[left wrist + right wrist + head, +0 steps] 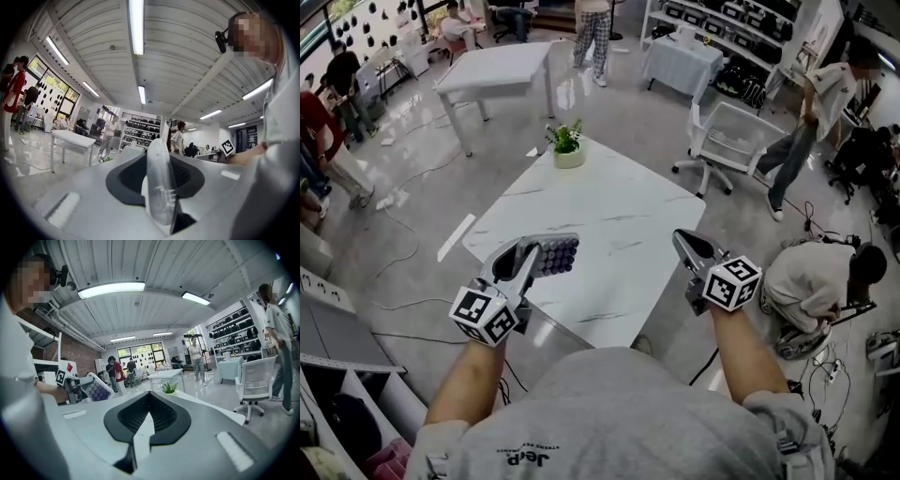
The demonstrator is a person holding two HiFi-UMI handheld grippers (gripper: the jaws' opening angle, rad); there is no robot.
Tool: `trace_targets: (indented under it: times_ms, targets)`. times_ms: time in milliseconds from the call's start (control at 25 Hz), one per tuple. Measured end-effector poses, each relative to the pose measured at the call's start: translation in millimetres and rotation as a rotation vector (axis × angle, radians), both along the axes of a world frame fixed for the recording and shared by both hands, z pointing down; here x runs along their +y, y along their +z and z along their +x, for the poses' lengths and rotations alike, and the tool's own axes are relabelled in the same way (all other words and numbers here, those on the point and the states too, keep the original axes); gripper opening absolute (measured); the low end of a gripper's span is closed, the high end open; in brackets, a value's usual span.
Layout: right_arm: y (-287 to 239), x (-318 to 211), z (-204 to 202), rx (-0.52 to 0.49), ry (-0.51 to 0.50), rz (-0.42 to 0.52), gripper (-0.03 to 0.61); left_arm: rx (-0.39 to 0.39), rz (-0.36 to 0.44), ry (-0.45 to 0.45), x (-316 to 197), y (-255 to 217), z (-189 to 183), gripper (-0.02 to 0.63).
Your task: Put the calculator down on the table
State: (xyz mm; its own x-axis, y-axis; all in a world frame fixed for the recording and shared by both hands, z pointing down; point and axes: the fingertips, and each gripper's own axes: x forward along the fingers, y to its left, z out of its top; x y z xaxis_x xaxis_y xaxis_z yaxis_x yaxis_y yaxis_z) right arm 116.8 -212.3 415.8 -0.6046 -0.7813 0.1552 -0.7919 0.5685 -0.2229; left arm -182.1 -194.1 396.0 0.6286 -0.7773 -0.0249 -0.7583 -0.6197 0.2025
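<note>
One calculator (562, 255) we grasp in the left claw (534, 259), lower left over the worktop (609, 211) edge, ready for set-down; the right claw (683, 240) is clenched empty.

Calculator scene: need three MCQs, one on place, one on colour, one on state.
1. Where is the plant?
A. at the near edge
B. on the floor
C. at the far end of the table

2. What colour are the keys of the calculator?
A. purple
B. red
C. yellow

3. What is the calculator's state?
A. lying flat on the table
B. held in the left claw
C. leaning on the plant

Key:
1 C, it stands at the table corner farthest from the head camera.
2 A, the right gripper view shows purple keys.
3 B, the left gripper view shows the jaws clamped on the calculator's edge, clear of the table.
</note>
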Motion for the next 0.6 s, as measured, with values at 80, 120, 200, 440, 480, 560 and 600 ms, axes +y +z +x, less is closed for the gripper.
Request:
trace_targets:
  times_ms: [80,120,200,440,480,560,600]
  targets:
    - [9,-28,16,-0.01,-0.029,-0.005,0.005,-0.012,-0.014,-0.022,-22,7,18,0.16]
    - [13,-45,25,-0.015,-0.046,-0.006,0.003,-0.016,-0.025,-0.037,-36,11,28,0.16]
    - [21,-85,41,-0.025,-0.081,-0.014,0.003,-0.004,-0.067,-0.078,-68,18,46,0.16]
    - [43,-207,46,0.002,-0.171,-0.025,0.003,0.06,-0.182,-0.168,-169,42,66,0.16]
    - [47,-223,43,0.006,-0.17,-0.023,0.003,0.069,-0.195,-0.171,-184,47,64,0.16]
    - [55,-250,33,0.014,-0.154,-0.009,0.005,0.08,-0.21,-0.166,-214,57,58,0.16]
    - [59,-261,27,0.022,-0.14,-0.001,0.004,0.085,-0.217,-0.158,-227,64,54,0.16]
